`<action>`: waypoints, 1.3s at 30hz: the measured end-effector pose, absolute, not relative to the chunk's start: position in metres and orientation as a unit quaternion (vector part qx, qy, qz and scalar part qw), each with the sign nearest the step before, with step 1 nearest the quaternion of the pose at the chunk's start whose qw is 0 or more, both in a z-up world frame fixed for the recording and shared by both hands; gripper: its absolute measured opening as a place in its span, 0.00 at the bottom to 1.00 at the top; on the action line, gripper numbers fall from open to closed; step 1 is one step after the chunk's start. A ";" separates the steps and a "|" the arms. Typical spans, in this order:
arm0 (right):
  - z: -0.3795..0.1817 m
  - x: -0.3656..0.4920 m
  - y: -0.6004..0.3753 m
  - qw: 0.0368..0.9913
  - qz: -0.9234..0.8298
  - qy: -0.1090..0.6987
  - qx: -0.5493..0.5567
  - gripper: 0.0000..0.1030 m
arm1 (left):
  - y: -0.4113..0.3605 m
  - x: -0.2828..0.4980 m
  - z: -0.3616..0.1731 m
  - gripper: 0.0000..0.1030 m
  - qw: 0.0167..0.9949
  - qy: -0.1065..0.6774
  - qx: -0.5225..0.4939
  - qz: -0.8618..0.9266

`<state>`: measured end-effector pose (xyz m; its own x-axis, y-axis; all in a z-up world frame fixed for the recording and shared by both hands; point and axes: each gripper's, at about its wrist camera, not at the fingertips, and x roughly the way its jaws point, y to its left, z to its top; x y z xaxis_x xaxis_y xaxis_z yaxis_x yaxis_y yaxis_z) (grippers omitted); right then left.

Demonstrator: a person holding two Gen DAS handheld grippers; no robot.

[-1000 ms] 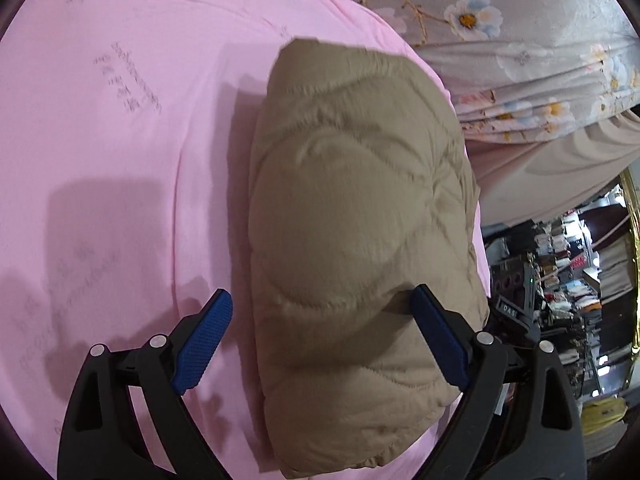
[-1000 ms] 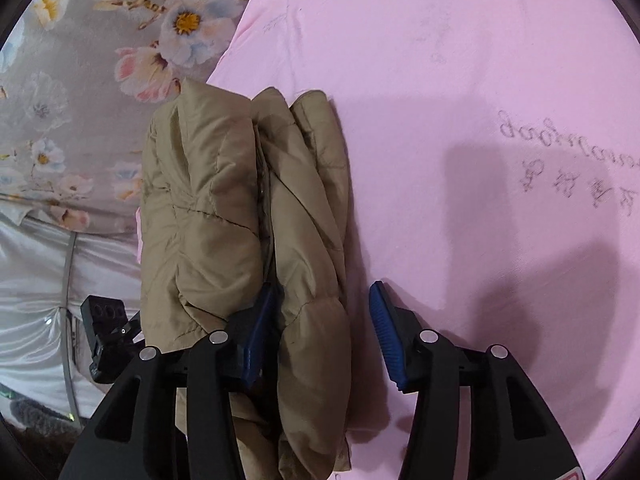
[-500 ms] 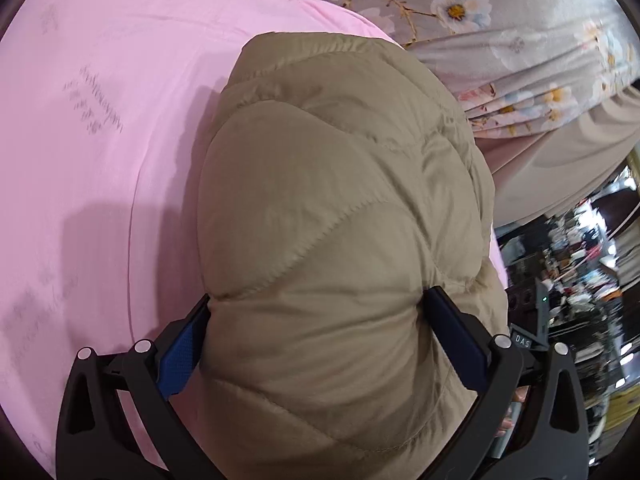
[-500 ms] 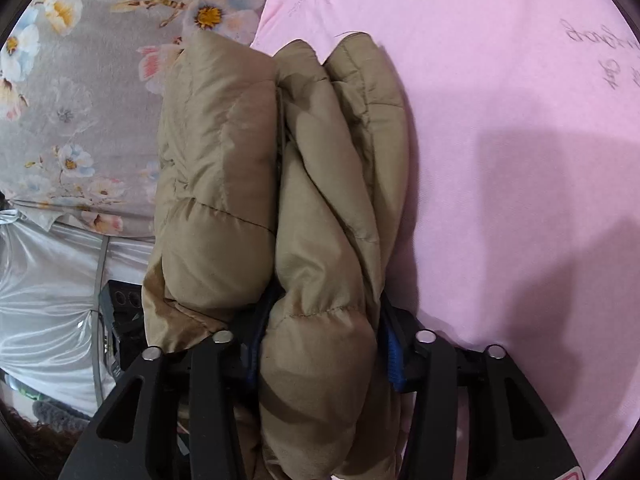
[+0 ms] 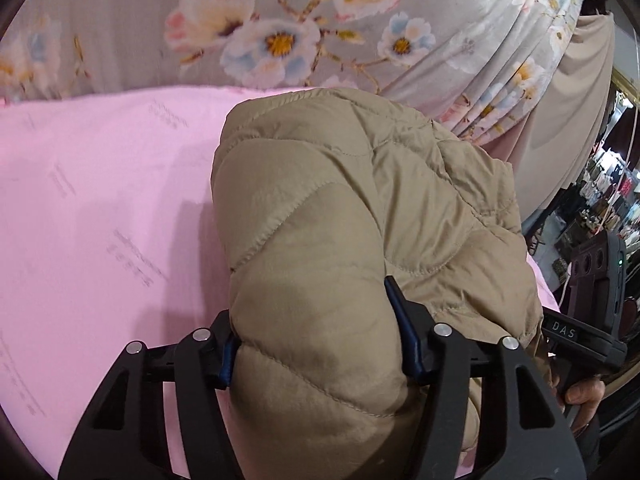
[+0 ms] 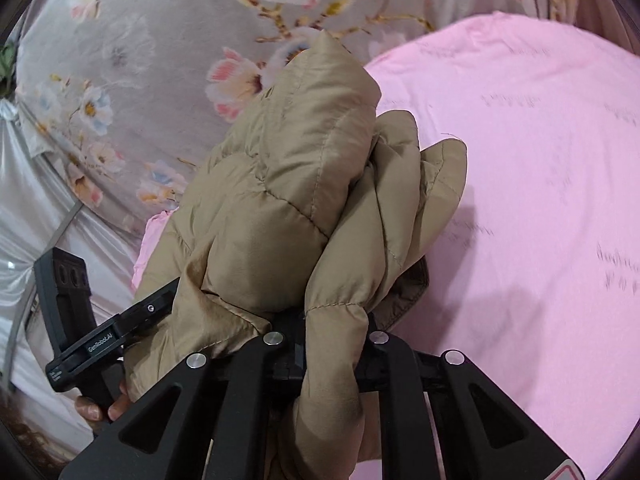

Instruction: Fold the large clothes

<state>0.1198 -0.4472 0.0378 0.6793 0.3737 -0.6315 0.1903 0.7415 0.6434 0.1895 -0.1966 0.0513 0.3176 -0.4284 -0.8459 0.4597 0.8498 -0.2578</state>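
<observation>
A tan quilted puffer jacket [image 5: 344, 240], folded into a thick bundle, is raised off the pink sheet [image 5: 100, 220]. My left gripper [image 5: 316, 348] is closing its jaws on one end of the bundle, and the blue pads [image 5: 404, 336] dent the padding. In the right wrist view the same jacket [image 6: 288, 208] shows its stacked folded layers. My right gripper [image 6: 332, 340] is closing its jaws on a narrow fold at the other end, and the cloth hides its pads.
The pink sheet [image 6: 520, 200] covers the work surface. Grey floral fabric [image 5: 280, 20] hangs along its far edge and also appears as floral fabric [image 6: 140, 60]. A hand [image 5: 580, 396] grips the other black tool at the right, beside cluttered shelves [image 5: 600, 200].
Both grippers went from standing open around the jacket's ends to squeezing them. The bundle rose off the pink sheet, and both views tilted up toward the floral fabric.
</observation>
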 end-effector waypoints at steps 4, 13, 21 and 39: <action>0.044 0.133 -0.437 0.849 0.058 0.391 0.350 0.12 | -0.194 0.197 0.064 0.55 0.825 0.498 0.031 -0.264; 0.067 0.149 -0.423 0.877 0.056 0.360 0.314 0.11 | -0.182 0.214 0.084 0.50 0.844 0.468 0.041 -0.258; 0.106 0.180 -0.403 0.907 0.067 0.314 0.274 0.11 | -0.170 0.241 0.118 0.47 0.870 0.415 0.051 -0.262; 0.155 0.260 -0.335 0.934 0.121 0.259 0.212 0.11 | -0.110 0.287 0.164 0.47 0.917 0.323 0.061 -0.226</action>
<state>0.2598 -0.3354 0.1552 0.8359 0.3367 -0.4334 -0.1171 0.8809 0.4585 0.2869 -0.1103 0.1636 0.6900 -0.3740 -0.6197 0.4533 0.8907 -0.0329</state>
